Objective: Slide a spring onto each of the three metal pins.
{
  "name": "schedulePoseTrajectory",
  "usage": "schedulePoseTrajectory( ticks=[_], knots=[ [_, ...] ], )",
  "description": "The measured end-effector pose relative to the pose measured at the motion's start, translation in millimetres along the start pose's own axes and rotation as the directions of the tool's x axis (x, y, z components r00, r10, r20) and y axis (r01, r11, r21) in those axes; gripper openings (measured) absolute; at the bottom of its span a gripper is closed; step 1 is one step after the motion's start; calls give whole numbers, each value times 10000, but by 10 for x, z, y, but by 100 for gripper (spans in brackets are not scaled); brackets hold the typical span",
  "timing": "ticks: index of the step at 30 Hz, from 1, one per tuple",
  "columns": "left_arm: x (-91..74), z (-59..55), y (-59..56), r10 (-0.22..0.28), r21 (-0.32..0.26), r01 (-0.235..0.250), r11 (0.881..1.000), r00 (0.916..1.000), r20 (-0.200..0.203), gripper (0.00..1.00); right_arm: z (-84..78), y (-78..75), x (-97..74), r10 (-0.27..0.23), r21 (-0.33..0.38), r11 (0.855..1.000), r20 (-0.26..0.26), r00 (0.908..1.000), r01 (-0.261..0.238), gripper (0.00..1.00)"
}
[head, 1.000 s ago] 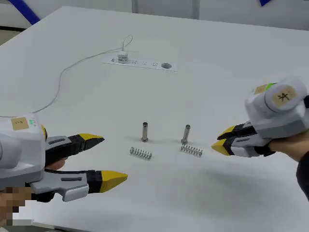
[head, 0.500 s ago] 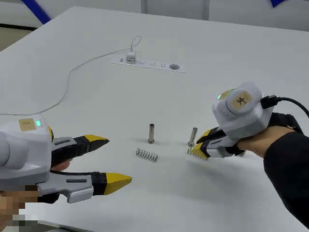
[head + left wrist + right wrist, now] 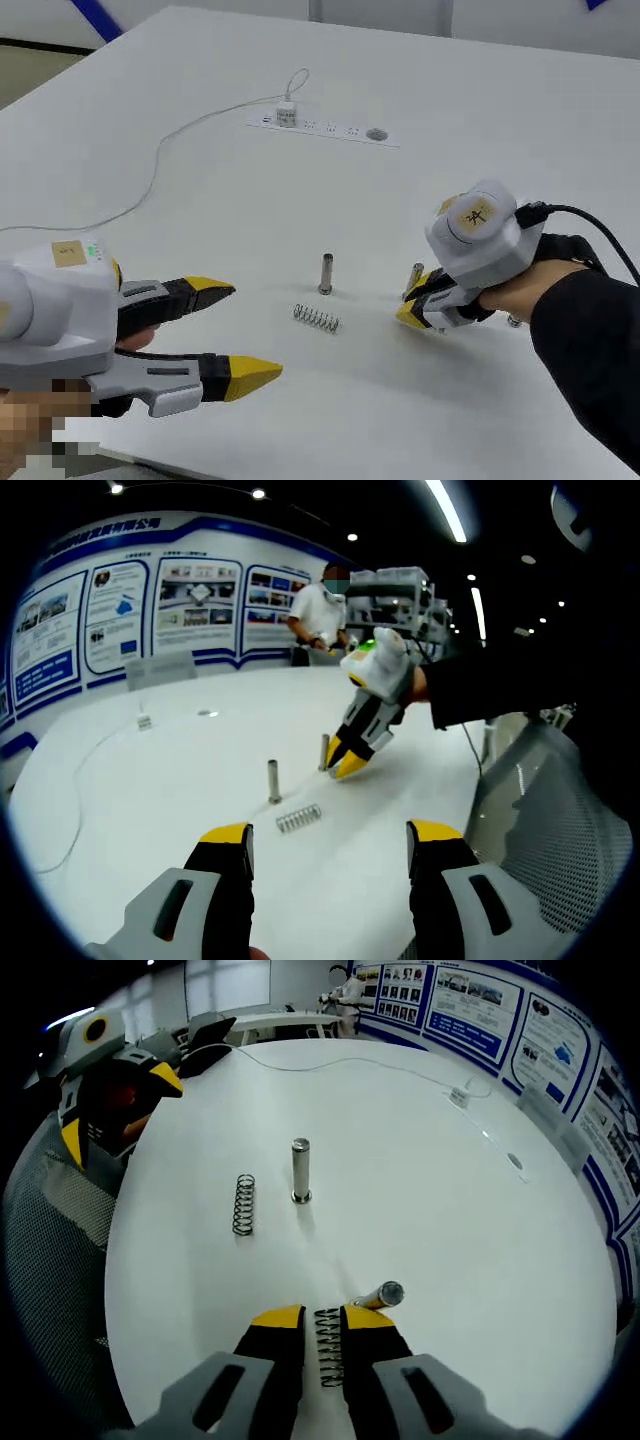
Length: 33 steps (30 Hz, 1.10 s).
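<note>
A spring [image 3: 328, 1350] is pinched between the narrowed jaws of the right gripper [image 3: 325, 1325], its long axis laid along them, just beside the upright pin [image 3: 385, 1294] it must be tipped over, while the left gripper [image 3: 248, 331], jaws spread, is held well away from that pin.

The head view looks forward and down from above the near edge of the white worktop [image 3: 200, 150], with the left gripper [image 3: 252, 332] close below and the power strip [image 3: 322, 128] far across. The left gripper view sits low over the worktop, facing across it toward the right gripper [image 3: 340, 768]. The right gripper view hangs close over a spring [image 3: 328, 1345] between its jaws, facing back the opposite way. All three views share the upright pin [image 3: 326, 273] and the loose spring [image 3: 316, 318] beside it.
</note>
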<state>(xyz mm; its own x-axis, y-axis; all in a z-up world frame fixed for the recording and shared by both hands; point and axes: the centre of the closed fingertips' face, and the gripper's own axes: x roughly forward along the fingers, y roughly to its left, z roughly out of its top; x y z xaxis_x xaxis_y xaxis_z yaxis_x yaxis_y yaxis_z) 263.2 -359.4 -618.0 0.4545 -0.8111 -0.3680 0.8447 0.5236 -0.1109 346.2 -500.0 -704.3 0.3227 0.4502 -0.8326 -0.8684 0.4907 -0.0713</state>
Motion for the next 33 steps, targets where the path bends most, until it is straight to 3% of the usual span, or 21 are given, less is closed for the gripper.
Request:
schedulePoseTrajectory(
  ticks=[16,33],
  knots=[
    [-7,-4,12,94,-121,-93,9999,9999,99,63,-28,30,51,304,-573,9978,-615,9976,-340,12],
    [13,15,-23,-48,0,48,10000,9999,144,62,99,92,-310,-278,-666,9974,108,9996,285,12]
  ],
)
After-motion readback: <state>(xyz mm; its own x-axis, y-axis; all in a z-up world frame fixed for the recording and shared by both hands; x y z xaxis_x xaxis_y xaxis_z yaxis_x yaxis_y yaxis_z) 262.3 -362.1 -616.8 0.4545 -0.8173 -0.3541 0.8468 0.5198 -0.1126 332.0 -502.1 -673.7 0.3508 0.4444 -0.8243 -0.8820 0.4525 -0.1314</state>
